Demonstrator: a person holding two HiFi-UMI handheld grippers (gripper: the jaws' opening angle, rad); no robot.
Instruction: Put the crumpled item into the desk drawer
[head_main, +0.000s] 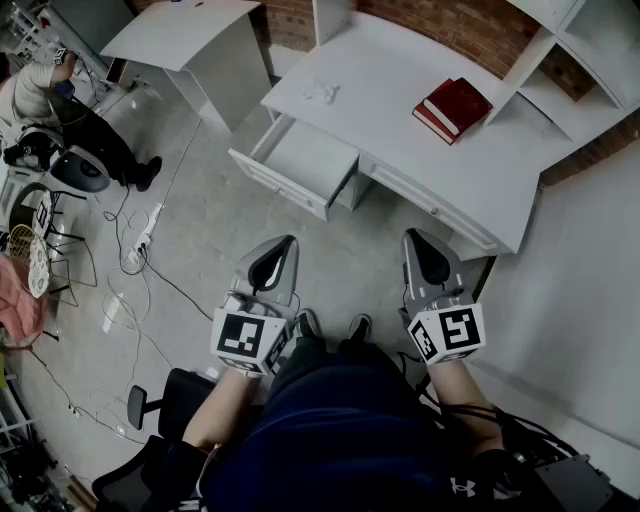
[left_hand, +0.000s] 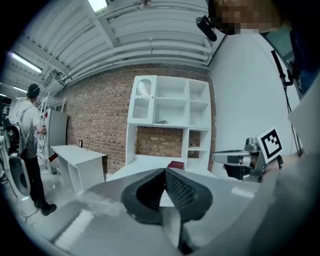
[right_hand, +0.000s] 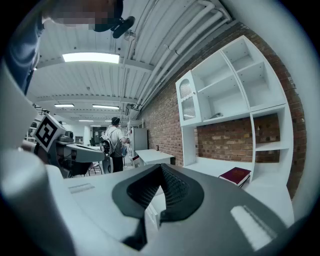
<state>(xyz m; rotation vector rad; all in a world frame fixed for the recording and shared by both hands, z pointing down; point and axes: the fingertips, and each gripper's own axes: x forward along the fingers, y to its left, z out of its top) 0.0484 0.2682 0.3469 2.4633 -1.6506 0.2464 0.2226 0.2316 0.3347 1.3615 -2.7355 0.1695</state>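
Note:
A small crumpled white item (head_main: 320, 93) lies on the white desk (head_main: 400, 150), near its left end. Below it the desk drawer (head_main: 300, 165) stands pulled out, with nothing showing inside. Both grippers hang well short of the desk, over the floor in front of the person's knees. My left gripper (head_main: 288, 241) (left_hand: 164, 172) is shut with its tips together and nothing between them. My right gripper (head_main: 412, 235) (right_hand: 161, 167) is shut too, and holds nothing. The crumpled item does not show in either gripper view.
A red book (head_main: 453, 107) (right_hand: 236, 175) lies on the desk's right part, under white shelving (left_hand: 170, 107). A second white table (head_main: 190, 40) stands at the left. A person (head_main: 60, 105) and chairs are far left. Cables (head_main: 140, 250) trail on the floor.

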